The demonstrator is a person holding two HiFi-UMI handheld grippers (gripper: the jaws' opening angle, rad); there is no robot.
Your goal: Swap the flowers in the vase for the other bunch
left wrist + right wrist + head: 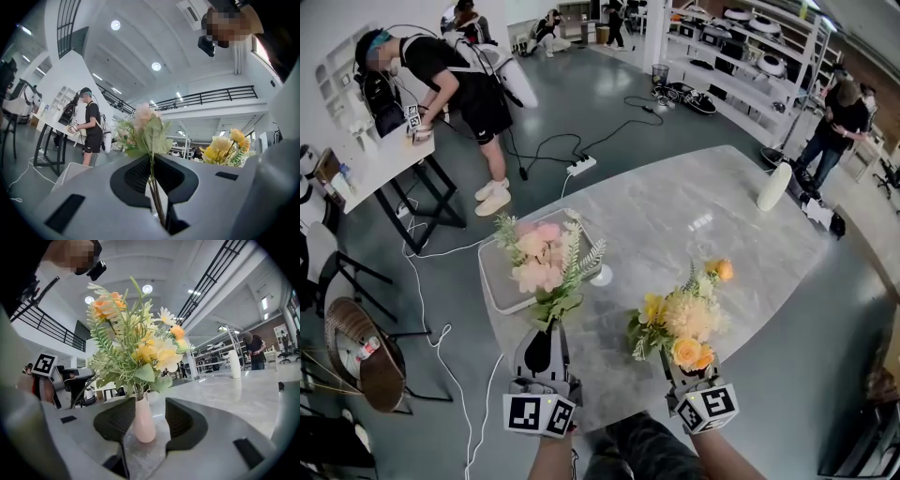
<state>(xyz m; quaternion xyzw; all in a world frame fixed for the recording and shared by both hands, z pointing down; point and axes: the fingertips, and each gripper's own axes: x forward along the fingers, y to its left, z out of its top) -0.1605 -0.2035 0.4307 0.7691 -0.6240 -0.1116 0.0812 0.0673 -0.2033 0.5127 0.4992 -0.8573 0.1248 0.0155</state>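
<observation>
Left gripper view, pink bunch point(147, 129): stands upright, long axis near vertical. Blooms are on top and the bare stems run down into the claw.
Left claw point(157, 183): jaws drawn in to a narrow slit, pinching the stems low down. The leaves begin just above the pads.
Right gripper view, yellow bunch point(136, 348): upright in the pink vase point(143, 425), blooms up, stems going straight down into its neck.
Vase: stands on the marble table point(243, 399), long axis vertical, between the jaws of the right claw.
Right claw point(153, 416): jaws moderately apart around the vase body. The vase sits against the pad on the picture's left, and a gap shows at the other pad.
Head view, layout: each bunch lies just ahead of its own claw. The two bunches are side by side and apart, and a white tray point(497, 286) lies on the table beyond the left claw, under the pink blooms.
</observation>
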